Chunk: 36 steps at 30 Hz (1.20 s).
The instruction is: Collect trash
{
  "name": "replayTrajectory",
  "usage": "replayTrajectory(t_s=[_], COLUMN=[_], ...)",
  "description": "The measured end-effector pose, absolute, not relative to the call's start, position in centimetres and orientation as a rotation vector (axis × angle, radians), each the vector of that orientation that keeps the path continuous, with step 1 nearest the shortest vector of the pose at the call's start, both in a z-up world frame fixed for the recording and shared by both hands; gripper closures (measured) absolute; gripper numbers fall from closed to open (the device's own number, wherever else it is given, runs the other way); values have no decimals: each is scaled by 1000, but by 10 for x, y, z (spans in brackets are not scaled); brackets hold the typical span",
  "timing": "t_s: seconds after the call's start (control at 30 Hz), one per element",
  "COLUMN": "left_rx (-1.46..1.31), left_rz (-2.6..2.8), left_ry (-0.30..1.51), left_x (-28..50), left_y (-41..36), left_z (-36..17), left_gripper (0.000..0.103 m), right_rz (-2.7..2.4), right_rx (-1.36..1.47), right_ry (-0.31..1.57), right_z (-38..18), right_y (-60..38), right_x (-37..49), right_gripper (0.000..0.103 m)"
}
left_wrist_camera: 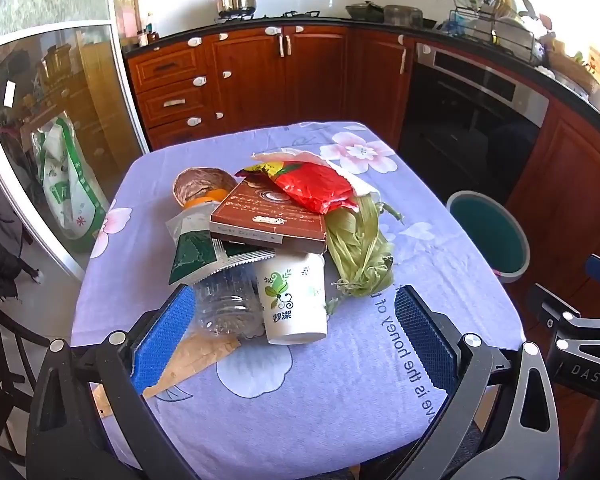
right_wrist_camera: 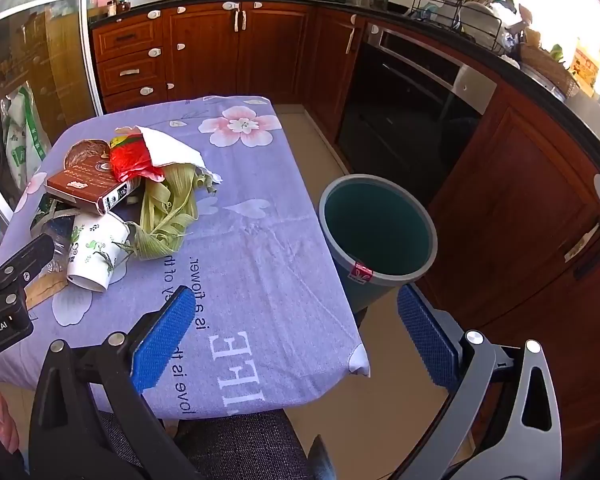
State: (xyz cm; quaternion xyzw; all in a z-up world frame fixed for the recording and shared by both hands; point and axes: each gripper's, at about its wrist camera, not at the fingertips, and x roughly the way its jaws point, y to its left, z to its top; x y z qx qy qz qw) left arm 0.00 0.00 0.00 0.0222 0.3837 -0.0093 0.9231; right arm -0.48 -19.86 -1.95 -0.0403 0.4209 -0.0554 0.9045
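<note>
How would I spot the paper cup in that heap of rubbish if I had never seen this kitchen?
Start at the table with the lilac flowered cloth and find the pile of trash on it. At the pile's near edge, under the brown box and between the clear plastic bottle and the green husks, lies the paper cup. It is the only white thing with a green leaf print, tipped over.

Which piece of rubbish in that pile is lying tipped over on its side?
The white paper cup with green leaf print, open mouth facing the table's near edge. The brown box rests flat above it.
</note>
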Motion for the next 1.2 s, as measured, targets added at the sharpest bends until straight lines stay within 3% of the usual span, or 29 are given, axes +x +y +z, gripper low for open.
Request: replayTrajectory(t_s=[1.2], left_rx=[34], left_rz=[-29], left_ry=[806], left_x=[15], left_y=[10], left_z=[-13], left_gripper=[3], right_rz=[-126], right_rx=[-107], right_ry=[887], right_z=[-25], right_y=[-195], right_x=[5], right_gripper=[6])
